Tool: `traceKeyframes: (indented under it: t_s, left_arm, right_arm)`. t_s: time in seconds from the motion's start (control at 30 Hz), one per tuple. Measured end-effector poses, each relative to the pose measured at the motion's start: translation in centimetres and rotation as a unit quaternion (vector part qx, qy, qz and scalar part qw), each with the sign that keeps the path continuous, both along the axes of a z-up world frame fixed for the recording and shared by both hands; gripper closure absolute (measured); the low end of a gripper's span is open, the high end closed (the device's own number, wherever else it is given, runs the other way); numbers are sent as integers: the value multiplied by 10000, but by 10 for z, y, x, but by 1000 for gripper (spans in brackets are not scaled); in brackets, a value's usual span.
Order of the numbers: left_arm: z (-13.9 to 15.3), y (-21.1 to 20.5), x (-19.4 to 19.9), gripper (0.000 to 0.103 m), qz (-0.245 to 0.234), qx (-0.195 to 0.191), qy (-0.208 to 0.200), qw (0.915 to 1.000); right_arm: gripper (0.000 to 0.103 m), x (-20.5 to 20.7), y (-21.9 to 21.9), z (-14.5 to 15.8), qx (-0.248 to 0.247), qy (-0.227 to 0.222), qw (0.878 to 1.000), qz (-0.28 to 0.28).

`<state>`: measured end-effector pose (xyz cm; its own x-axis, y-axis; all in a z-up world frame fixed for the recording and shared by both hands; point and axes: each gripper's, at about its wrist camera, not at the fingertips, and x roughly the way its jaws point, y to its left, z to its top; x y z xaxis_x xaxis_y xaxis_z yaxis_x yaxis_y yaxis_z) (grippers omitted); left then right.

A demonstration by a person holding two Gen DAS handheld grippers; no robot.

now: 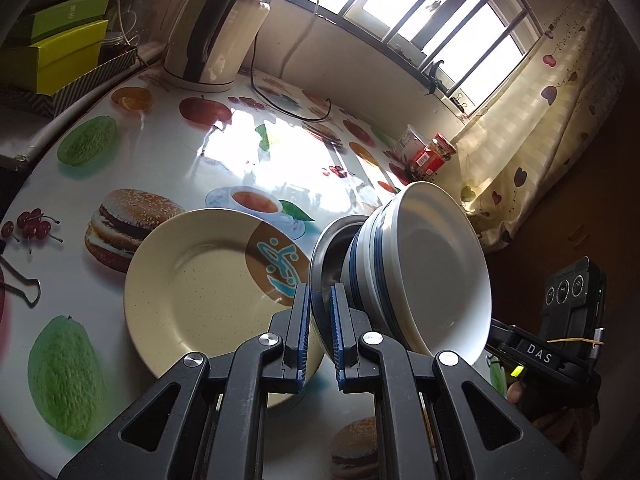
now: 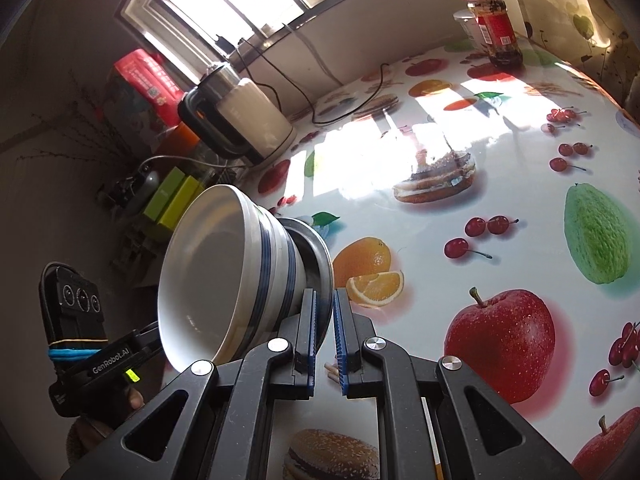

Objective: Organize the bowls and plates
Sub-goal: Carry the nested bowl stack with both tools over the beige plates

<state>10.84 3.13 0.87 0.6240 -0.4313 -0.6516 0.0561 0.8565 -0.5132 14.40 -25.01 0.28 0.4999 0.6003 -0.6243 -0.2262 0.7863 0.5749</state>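
Above the fruit-printed glossy table, I have both tongs clamped on opposite sides of the rim of one round stainless-steel dish, which carries a stack of white ceramic bowls with blue bands nested in it. The left tongs are closed tight on the steel rim, the blue pads pinching only that thin edge; in the right wrist view the right tongs grip the far side of the same rim the same way, with the bowl stack lying between the two hands. The whole load is in the air and looks tilted, though the fisheye makes the angle hard to judge. The other device, held in a person's hand, shows at the edge of each view. Just left of the left tongs, a cream speckled round plate with a brown-and-turquoise motif rests flat on the table, and I judge that the stack will be set down there, so the left hand is the nearer one to it. The coming move turns on that sideways offset: the load must travel leftward and level out before the rim can be released. A white electric kettle and a red-labelled jar stand well apart, near the window.
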Motion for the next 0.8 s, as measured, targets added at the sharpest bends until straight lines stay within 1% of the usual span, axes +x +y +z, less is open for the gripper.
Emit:
traceKeyframes:
  t_s: [0.27,0.8]
  left_arm:
    - [-1,26,-1,94,244,-5,0,9997]
    - [-13,64,-4,94,569,26,118,9983]
  right_arm:
    - [93,13,28,1,14,17,9998,215]
    - [93,29,72,-11,-75,171,9982,561]
